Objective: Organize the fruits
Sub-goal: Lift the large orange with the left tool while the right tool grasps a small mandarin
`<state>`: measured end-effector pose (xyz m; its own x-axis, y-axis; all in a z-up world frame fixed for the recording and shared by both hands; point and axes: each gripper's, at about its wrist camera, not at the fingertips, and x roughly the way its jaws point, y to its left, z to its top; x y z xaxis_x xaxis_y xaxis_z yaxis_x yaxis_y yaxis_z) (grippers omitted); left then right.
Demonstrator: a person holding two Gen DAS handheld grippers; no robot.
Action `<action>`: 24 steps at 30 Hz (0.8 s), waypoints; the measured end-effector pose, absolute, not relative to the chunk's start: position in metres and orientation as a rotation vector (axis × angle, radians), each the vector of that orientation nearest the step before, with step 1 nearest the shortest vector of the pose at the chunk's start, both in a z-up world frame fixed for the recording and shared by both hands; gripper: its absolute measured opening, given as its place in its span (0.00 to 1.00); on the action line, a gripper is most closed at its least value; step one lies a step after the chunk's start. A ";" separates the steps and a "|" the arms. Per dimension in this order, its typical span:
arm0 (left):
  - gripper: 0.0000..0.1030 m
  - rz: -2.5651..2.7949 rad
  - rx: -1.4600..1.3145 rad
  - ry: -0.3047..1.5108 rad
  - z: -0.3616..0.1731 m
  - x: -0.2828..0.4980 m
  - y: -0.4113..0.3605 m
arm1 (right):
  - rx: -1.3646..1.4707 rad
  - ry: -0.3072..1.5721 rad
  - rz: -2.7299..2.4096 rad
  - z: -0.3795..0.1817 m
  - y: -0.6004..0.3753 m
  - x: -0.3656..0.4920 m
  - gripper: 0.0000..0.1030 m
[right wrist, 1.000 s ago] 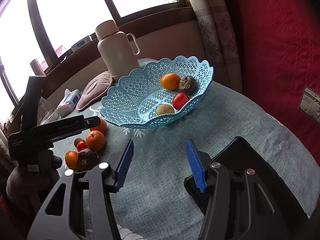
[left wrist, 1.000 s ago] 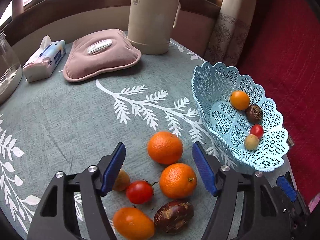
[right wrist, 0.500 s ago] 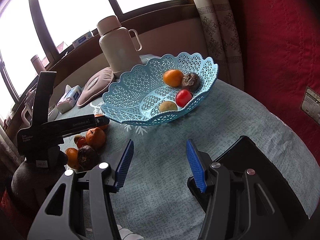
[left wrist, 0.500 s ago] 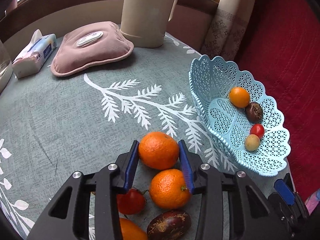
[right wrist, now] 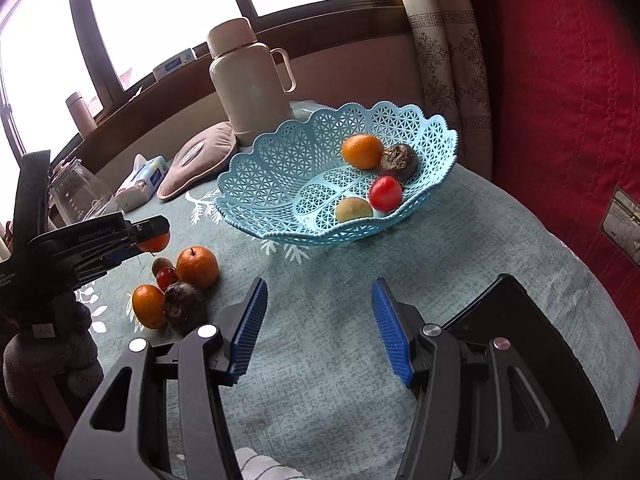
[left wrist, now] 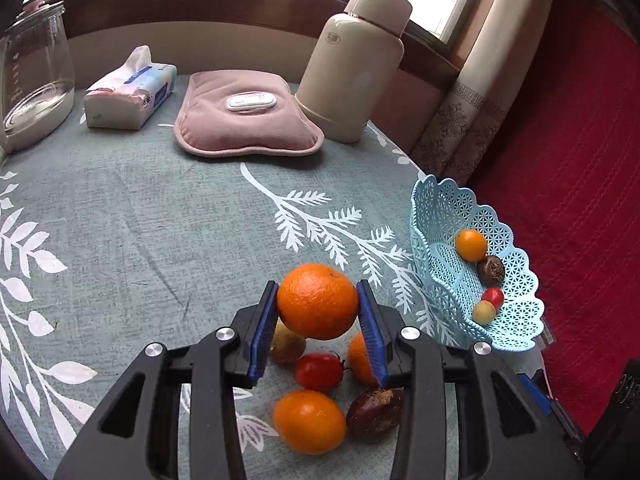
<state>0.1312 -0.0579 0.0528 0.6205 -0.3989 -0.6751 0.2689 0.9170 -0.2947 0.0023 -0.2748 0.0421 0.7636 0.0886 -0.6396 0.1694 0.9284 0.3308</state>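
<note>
1. Since the earlier frame, left gripper (left wrist: pixel 318 312) has closed on the orange (left wrist: pixel 317 301) and lifted it above the table (left wrist: pixel 160 216).
2. Right gripper (right wrist: pixel 318 330) gapes, empty.
3. Firm, round, likely slippery; squeeze across its widest girth.

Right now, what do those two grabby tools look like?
Both look alike. The left tool and right tool have chunky black plastic frames with cut-out holes, round silver bolts, and flat, ridged blue pads lining their fingers. The right view shows white lettering along the left tool's side. No cables or sleeves show.
</note>
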 end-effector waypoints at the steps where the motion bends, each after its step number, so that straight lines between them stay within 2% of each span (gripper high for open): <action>1: 0.39 -0.373 -0.173 0.803 0.056 0.130 -0.054 | 0.392 0.711 -0.023 0.043 -0.272 0.004 0.54; 12: 0.39 -0.278 -0.226 0.742 0.058 0.120 -0.009 | 0.466 0.804 0.216 0.051 -0.223 0.047 0.54; 24: 0.39 -0.236 -0.273 0.729 0.054 0.119 0.009 | 0.480 0.852 0.168 0.032 -0.206 0.101 0.54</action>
